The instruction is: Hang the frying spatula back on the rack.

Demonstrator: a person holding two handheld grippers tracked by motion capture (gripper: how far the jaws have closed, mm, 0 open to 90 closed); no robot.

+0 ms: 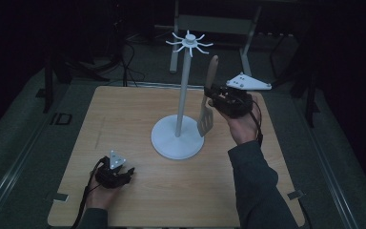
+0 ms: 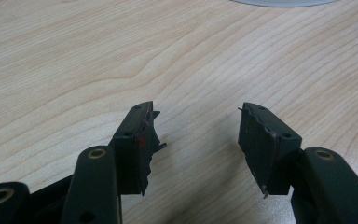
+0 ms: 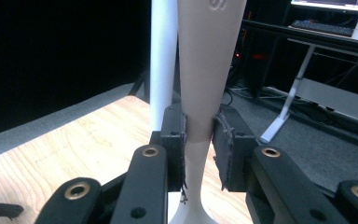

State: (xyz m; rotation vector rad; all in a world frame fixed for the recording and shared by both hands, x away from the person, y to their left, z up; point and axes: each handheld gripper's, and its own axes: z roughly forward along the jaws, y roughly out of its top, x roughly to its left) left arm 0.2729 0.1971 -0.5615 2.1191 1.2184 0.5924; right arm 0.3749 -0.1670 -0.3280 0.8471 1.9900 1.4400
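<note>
- From the high view, I think the job is to hang the spatula (image 1: 208, 102) on the white stand (image 1: 182, 95). I have picked it up, so that part is done. It is not on a hook yet, so the hanging is left.
- In the same view, the spatula is off the table (image 1: 124, 109), just to the right of the stand's pole. Its handle points up and its slotted blade hangs down, above the right edge of the round base.
- The hooks (image 1: 189, 43) at the top of the stand sit higher than the tip of the handle, so I judge I must lift more.
- My right gripper (image 1: 213, 95) is on the far right side of the table, held up in the air and pointing left at the pole. The forearm comes in from the near right.
- My left gripper (image 1: 129, 172) rests low at the near left, well apart from the stand. It is not helping now.
- In the left gripper view, the left gripper (image 2: 196, 140) has its jaws wide apart. Nothing is between them, just bare table (image 2: 98, 56) below.
- In the right gripper view, the right gripper (image 3: 199, 140) has its two pads pressed on the spatula (image 3: 205, 70) handle, one on each side. The grip is on the thin part of the handle.
- There the pole (image 3: 163, 56) stands just behind the handle, a bit to its left.
</note>
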